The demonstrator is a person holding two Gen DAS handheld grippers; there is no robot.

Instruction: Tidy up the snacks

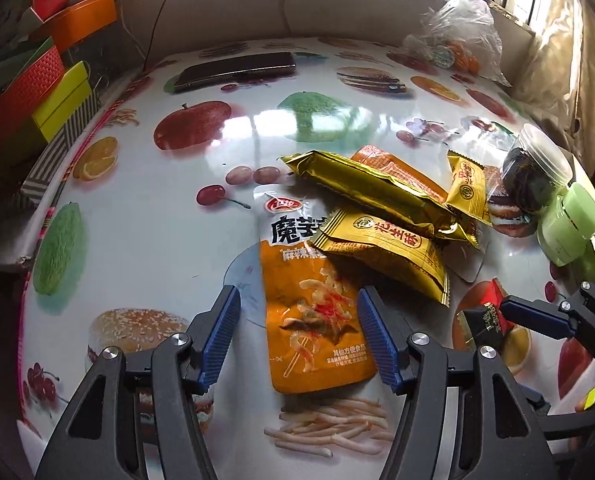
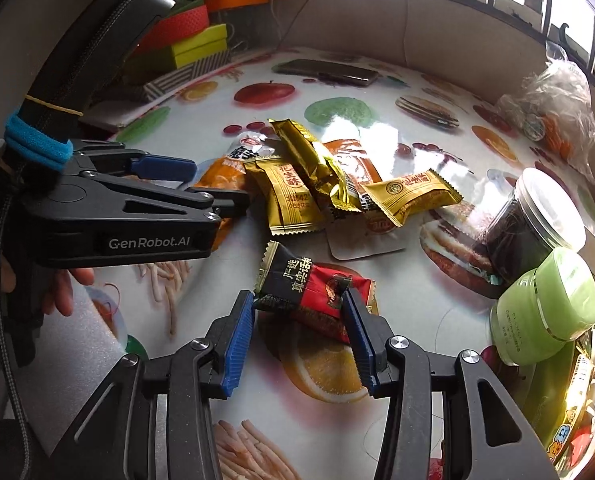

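Observation:
A loose pile of snacks lies on the fruit-print table (image 1: 177, 208). It holds an orange-and-white pouch (image 1: 313, 320), a long gold bar (image 1: 377, 192) and yellow packets (image 1: 385, 248). My left gripper (image 1: 299, 294) stands open over the near end of the orange pouch. One blue pad (image 1: 217, 340) is clear of it on the left and the other is at its right edge. My right gripper (image 2: 297, 296) is shut on a red-and-black packet (image 2: 309, 292), held just in front of the pile. The left gripper (image 2: 221, 184) also shows in the right wrist view, at the left.
A clear jar of dark contents (image 2: 529, 224) and a green jar (image 2: 545, 312) stand at the right edge. A phone (image 1: 237, 70) lies at the far side and a plastic bag (image 1: 453, 40) at the far right. Coloured boxes (image 1: 57, 96) are stacked off the left edge.

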